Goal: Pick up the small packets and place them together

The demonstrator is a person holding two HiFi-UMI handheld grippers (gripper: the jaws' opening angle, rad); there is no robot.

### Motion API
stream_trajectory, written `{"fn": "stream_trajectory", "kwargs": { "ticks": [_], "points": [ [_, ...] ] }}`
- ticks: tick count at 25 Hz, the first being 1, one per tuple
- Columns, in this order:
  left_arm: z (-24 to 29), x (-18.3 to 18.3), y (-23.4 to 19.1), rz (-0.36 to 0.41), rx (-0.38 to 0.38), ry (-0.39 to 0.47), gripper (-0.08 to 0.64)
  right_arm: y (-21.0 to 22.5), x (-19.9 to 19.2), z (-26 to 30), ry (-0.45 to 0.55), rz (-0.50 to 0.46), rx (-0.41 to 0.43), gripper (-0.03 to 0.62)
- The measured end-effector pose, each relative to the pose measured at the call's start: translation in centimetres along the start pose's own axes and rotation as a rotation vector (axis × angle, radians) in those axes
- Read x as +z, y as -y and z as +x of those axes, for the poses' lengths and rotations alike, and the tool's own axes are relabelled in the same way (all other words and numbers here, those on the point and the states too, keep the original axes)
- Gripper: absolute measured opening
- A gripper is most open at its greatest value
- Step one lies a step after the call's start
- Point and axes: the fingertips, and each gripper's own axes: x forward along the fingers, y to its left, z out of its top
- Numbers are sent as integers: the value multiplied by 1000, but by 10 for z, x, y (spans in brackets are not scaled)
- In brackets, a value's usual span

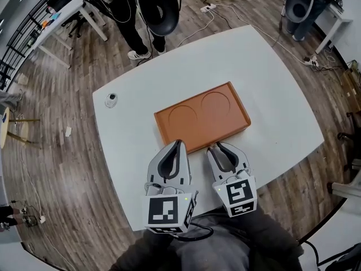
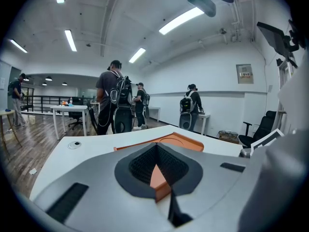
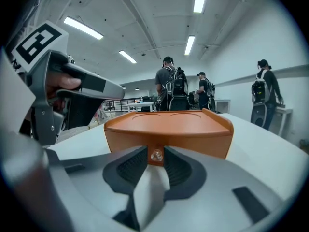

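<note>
Left gripper (image 1: 179, 144) jaws clenched, empty; right gripper (image 1: 217, 147) jaws released astride an apparent small shiny packet (image 3: 156, 154) at the tray's (image 1: 203, 117) six o'clock edge: centre it, close gently, avoid the rim.

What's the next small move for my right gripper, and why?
Probably close the right gripper gently on the small clear piece: it sits between the open fingers, just in front of the orange tray and its near wall, and neither finger seems to press it yet.

A tiny clear object (image 3: 156, 155) at the tray (image 3: 169, 129) edge; too small to identify.
</note>
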Motion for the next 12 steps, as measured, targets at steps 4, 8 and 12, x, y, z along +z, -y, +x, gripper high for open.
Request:
{"fn": "stream_trajectory", "kwargs": {
  "ticks": [4, 8, 12],
  "points": [
    [4, 0, 1, 1, -6, -3, -3, 3, -1, 1, -7, -3, -14, 91],
    [7, 0, 1, 2, -14, -6, -3, 5, -2, 2, -20, -6, -34, 91],
    [10, -2, 0, 8, -28, -18, -3, 2, 0, 6, -30, 9, -27, 67]
  ]
}}
